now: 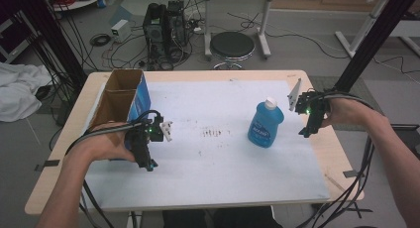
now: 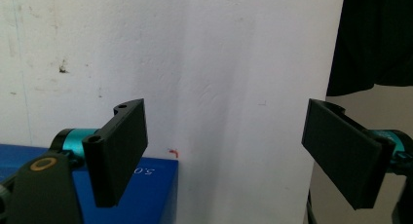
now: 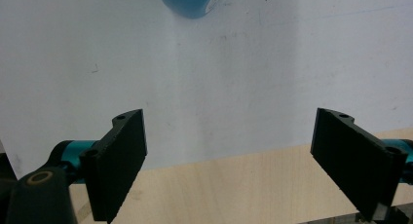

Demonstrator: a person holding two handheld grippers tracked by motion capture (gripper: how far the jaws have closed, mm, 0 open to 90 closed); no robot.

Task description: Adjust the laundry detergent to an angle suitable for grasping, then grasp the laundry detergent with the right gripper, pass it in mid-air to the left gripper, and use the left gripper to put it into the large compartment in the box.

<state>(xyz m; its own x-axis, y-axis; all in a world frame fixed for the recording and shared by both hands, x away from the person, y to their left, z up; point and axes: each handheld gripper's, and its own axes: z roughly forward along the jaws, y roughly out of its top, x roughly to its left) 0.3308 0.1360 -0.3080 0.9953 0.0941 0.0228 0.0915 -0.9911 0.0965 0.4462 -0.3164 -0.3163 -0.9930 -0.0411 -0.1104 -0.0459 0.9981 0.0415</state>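
A blue bottle (image 1: 265, 124) with a white cap stands on the white sheet (image 1: 223, 153), right of the middle. An open blue cardboard box (image 1: 124, 96) with a brown inside stands at the left. My left gripper (image 1: 148, 165) hovers just in front of the box, jaws open and pointing back toward the person. In the left gripper view the left gripper (image 2: 224, 112) has nothing between its jaws, with a box corner (image 2: 146, 195) below them. My right gripper (image 1: 303, 133) is open to the right of the bottle. In the right gripper view the right gripper (image 3: 231, 117) is empty and the bottle's base (image 3: 190, 1) sits at the top edge.
The wooden table (image 1: 341, 158) shows bare strips around the sheet, and its edge (image 3: 234, 185) lies under the right jaws. Dark smudges (image 1: 214, 133) mark the sheet's middle. Behind the table stand a stool (image 1: 232, 45), a computer tower (image 1: 163, 27) and cables.
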